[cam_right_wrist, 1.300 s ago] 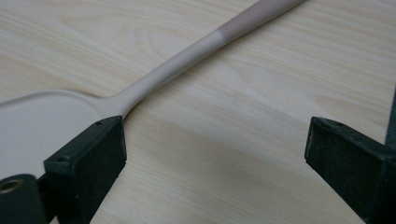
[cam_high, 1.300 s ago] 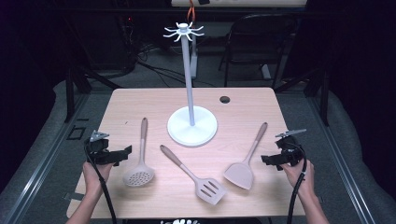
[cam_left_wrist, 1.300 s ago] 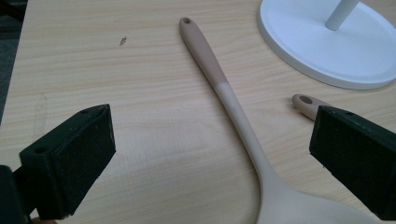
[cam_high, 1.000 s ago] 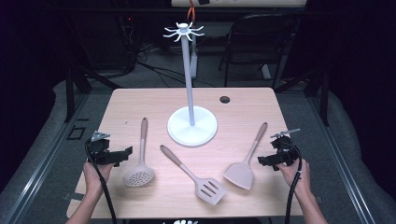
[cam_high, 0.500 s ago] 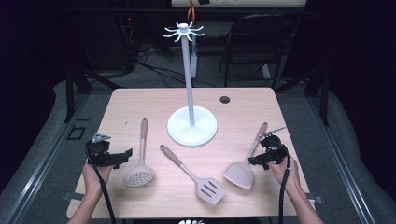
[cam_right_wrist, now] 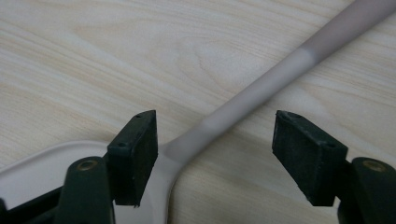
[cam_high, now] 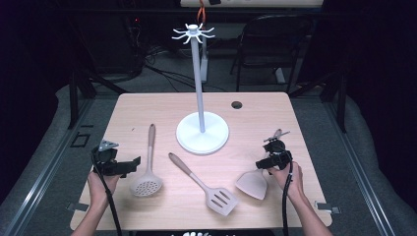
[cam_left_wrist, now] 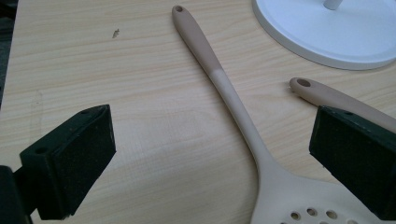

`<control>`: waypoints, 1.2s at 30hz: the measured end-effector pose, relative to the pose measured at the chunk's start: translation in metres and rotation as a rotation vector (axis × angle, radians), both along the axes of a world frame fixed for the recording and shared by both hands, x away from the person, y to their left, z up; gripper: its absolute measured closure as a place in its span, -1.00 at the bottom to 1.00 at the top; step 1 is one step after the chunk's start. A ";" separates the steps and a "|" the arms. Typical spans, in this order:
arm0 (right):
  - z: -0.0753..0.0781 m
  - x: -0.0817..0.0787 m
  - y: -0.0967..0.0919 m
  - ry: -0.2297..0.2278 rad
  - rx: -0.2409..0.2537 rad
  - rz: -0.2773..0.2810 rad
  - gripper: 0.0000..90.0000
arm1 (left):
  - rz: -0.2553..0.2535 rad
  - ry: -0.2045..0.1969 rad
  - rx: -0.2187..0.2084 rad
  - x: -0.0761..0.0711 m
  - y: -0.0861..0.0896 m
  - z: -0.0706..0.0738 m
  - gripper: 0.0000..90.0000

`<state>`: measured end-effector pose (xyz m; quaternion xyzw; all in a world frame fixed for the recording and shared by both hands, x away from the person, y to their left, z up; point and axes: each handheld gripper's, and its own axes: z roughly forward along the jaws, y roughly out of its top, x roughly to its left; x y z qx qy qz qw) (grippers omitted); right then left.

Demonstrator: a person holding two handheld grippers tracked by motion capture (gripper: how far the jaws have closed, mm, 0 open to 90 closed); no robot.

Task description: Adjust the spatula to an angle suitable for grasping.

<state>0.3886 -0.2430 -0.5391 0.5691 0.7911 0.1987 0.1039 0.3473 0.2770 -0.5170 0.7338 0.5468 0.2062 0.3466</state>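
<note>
Black foam pads point(cam_right_wrist: 135, 156) of the right gripper point(cam_right_wrist: 217, 158) stand apart on either side of the solid spatula point(cam_right_wrist: 261, 88), and its jaws have just been closing, with the spatula's neck between them but not yet pressed; a clear gap shows on the far pad's side, while the near pad stands right by the point where the neck widens into the blade, and whether it touches cannot be told. Seen from that gripper, the pale handle runs up and away across the wood, turning to a darker tone toward its end. From above, the right gripper point(cam_high: 272, 158) sits over the spatula's neck near the table's right edge, the solid spatula point(cam_high: 252, 183) with its blade toward the person and its handle pointing away. Farther left lies a slotted turner point(cam_high: 204, 184), slanted, with its head near the front edge. The left gripper point(cam_high: 129, 165) rests at the table's left side with its jaws wide apart and nothing between them; its own view shows the skimmer point(cam_left_wrist: 233, 105) lying just ahead of the pads, the perforated bowl low in the picture. Behind the utensils stands the white hook stand point(cam_high: 201, 132) on its round base, on the light wooden table point(cam_high: 147, 110).
</note>
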 end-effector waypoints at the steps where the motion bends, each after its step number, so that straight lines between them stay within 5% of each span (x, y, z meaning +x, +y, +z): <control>1: -0.002 0.001 0.001 0.012 0.003 -0.002 -0.26 | 0.002 -0.003 -0.001 0.000 0.000 0.000 -0.99; 13: -0.009 0.006 0.002 0.045 0.016 -0.019 -0.10 | 0.021 0.006 -0.001 -0.003 0.008 -0.001 -0.98; 20: -0.009 0.007 0.003 0.052 0.031 -0.008 0.08 | -0.011 0.022 0.017 -0.001 0.005 -0.005 -0.98; 36: -0.005 0.007 0.001 0.073 -0.011 0.021 0.23 | -0.040 0.034 0.021 0.000 0.006 -0.008 -0.98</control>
